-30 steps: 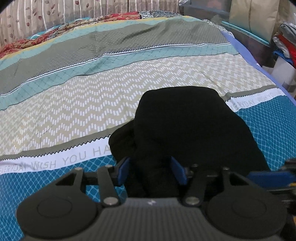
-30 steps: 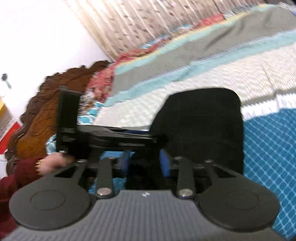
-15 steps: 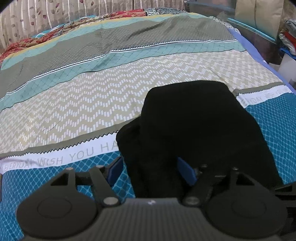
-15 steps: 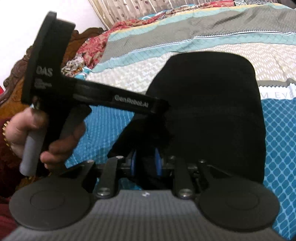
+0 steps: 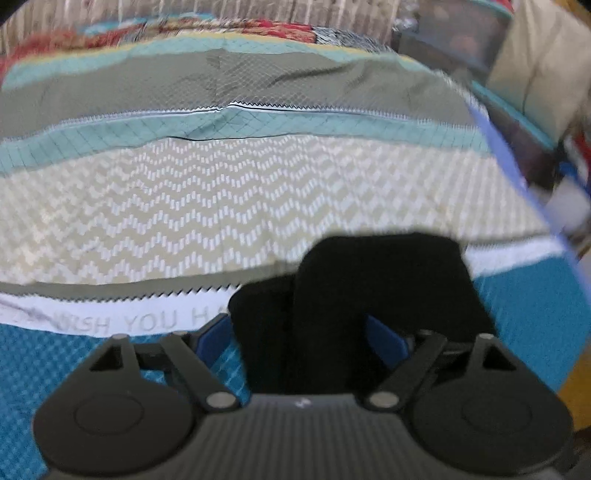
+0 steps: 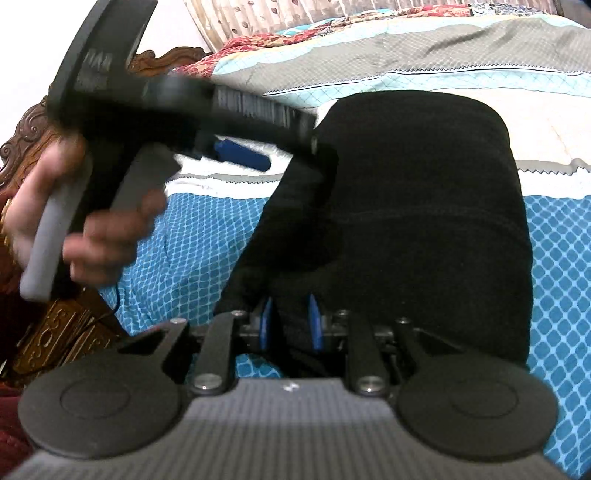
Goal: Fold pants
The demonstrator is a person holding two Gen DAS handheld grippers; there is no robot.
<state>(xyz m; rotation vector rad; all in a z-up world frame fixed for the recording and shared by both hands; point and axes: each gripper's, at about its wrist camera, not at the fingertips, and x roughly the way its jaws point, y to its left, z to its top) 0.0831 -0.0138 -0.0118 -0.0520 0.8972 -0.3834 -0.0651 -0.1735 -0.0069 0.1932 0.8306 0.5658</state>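
Where curtains (image 5: pixel 332 14) hang, striped bedspread (image 5: pixel 221 199) bears black pants (image 6: pixel 424 221).

- Setting: home bedroom.
- Indicators: bed with striped teal, grey and beige patterned bedsheet (image 5: pixel 207 206); carved dark wooden headboard (image 6: pixel 22 133); leaf-patterned beige curtain (image 6: pixel 258 18).

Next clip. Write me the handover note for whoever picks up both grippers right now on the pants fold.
Left gripper: open, blue pads either side of the pants' near edge, not clamped.
Right gripper: shut on the pants at their near edge.
Pants: a black folded bundle on the bedspread, across its white lettered band and blue section.
Done: pants already doubled over.
Left: probably release, then flatten or make a last fold; layers underneath are hidden.
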